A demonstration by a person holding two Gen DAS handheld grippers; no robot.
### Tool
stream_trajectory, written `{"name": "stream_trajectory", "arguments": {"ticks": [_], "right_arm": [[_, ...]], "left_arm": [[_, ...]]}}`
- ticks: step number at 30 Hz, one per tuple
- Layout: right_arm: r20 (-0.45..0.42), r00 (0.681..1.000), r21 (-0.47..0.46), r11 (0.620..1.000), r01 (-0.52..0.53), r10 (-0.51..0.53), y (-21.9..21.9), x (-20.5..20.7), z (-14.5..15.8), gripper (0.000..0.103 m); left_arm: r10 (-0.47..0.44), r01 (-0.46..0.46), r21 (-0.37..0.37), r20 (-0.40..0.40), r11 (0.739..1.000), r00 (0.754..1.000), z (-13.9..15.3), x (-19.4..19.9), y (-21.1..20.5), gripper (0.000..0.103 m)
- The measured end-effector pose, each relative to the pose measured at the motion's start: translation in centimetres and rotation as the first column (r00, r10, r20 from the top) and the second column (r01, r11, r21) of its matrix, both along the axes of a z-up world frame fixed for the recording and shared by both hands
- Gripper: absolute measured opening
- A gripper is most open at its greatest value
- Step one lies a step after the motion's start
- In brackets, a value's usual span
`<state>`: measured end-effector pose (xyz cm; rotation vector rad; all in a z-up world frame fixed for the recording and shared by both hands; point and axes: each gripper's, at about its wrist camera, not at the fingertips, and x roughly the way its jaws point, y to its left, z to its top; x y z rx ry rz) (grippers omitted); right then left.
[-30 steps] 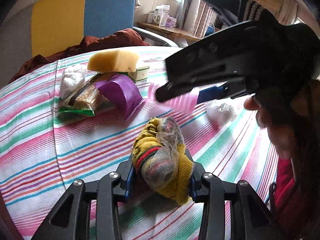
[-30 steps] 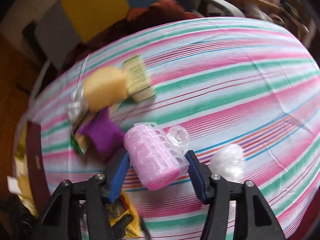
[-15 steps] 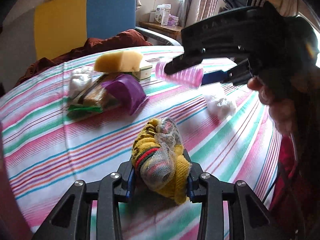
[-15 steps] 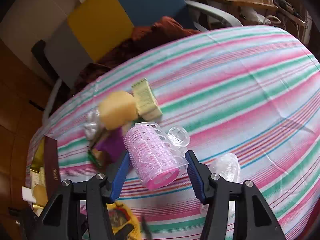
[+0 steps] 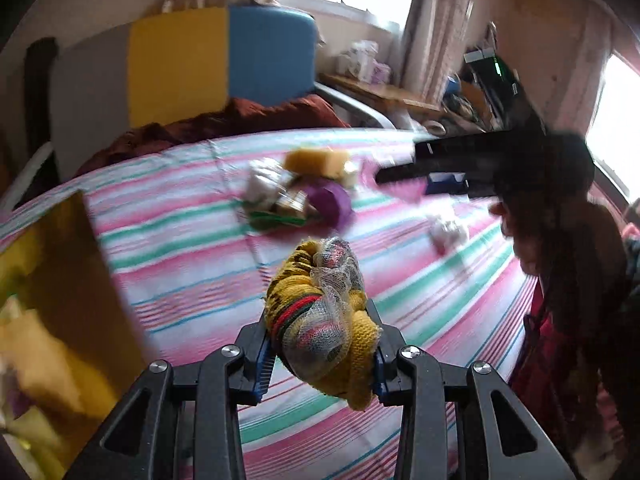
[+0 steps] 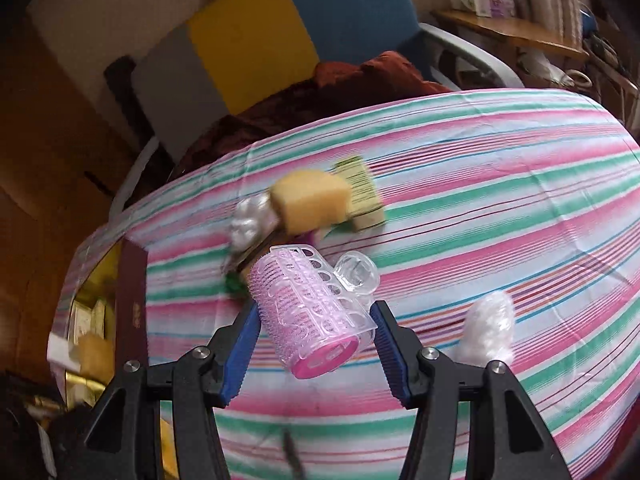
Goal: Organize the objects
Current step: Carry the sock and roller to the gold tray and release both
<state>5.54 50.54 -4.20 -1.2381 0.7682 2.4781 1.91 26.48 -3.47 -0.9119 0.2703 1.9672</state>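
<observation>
Hair roller, clamped in your right tool, and yellow knit bundle, clamped in your left tool, ride above the striped desk, box at nine o'clock likely awaiting both.

The left gripper points steeply downward over the bench, its jaws drawn close and clamped on a yellow knitted bundle wrapped in mesh, whose sides the blue pads press. The left jaws have just been closing a little further on that bundle. The right gripper also tilts down, its jaws set wider and pinching a pink hair roller from both sides. In the left wrist view the right gripper reaches in from the right, blurred, and a bare hand shows beneath it.
</observation>
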Motion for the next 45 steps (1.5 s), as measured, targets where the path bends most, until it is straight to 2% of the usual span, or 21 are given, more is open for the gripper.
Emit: {"name": "stream_trajectory", "arguments": {"ticks": [6, 11, 15, 18, 20, 22, 24, 25, 26, 28, 37, 45], "right_arm": [[-0.02, 0.995, 0.008, 0.995, -0.102, 0.102, -5.3, -2.3, 1.8, 0.057], [-0.039, 0.973, 0.007, 0.974, -0.226, 0.226, -11.4, -6.0, 3.2, 0.057], [-0.024, 0.946, 0.018, 0.946, -0.324, 0.324, -16.3, -9.6, 3.8, 0.057], [-0.016, 0.931, 0.021, 0.931, -0.364, 0.365, -19.3, -12.6, 4.1, 0.057], [-0.016, 0.934, 0.028, 0.934, -0.356, 0.357, -20.4, -14.5, 4.2, 0.059], [-0.027, 0.938, 0.027, 0.938, -0.345, 0.346, -21.6, -16.5, 4.7, 0.063], [-0.043, 0.945, 0.016, 0.946, -0.325, 0.326, -22.4, -17.9, 5.2, 0.078], [-0.048, 0.947, 0.015, 0.948, -0.319, 0.319, -22.5, -18.2, 5.4, 0.079], [-0.051, 0.947, 0.016, 0.948, -0.317, 0.317, -22.7, -18.3, 5.5, 0.079], [-0.051, 0.943, 0.02, 0.945, -0.328, 0.328, -23.1, -17.8, 5.4, 0.079], [0.006, 0.938, 0.067, 0.936, -0.346, 0.347, -24.8, -13.2, 3.3, 0.08], [-0.018, 0.935, 0.157, 0.925, -0.346, 0.353, -26.8, -9.7, 3.9, 0.081]], "left_arm": [[0.105, -0.102, 0.078, -0.023, 0.992, 0.994, 2.9, -1.5, -5.4, 0.039], [0.223, -0.217, 0.116, -0.045, 0.969, 0.974, 4.2, -2.9, -10.5, 0.039], [0.327, -0.32, 0.126, -0.039, 0.939, 0.944, 4.3, -4.4, -14.8, 0.039], [0.398, -0.391, 0.123, -0.042, 0.912, 0.916, 4.1, -5.6, -17.7, 0.04], [0.449, -0.443, 0.111, -0.03, 0.89, 0.893, 3.6, -6.7, -19.4, 0.04], [0.489, -0.485, 0.105, -0.017, 0.868, 0.872, 3.1, -7.4, -20.8, 0.042], [0.53, -0.527, 0.096, -0.003, 0.844, 0.848, 2.7, -8.1, -22.1, 0.049], [0.541, -0.539, 0.098, 0.002, 0.837, 0.841, 2.4, -8.2, -22.6, 0.056], [0.549, -0.546, 0.099, 0.006, 0.832, 0.836, 2.2, -8.3, -23.1, 0.062], [0.564, -0.562, 0.096, 0.001, 0.822, 0.825, 1.9, -8.3, -23.8, 0.066], [0.572, -0.569, 0.085, -0.016, 0.818, 0.82, 1.9, -7.4, -24.1, 0.07], [0.56, -0.553, 0.095, -0.066, 0.828, 0.826, 3.3, -6.0, -23.5, 0.073]]}}
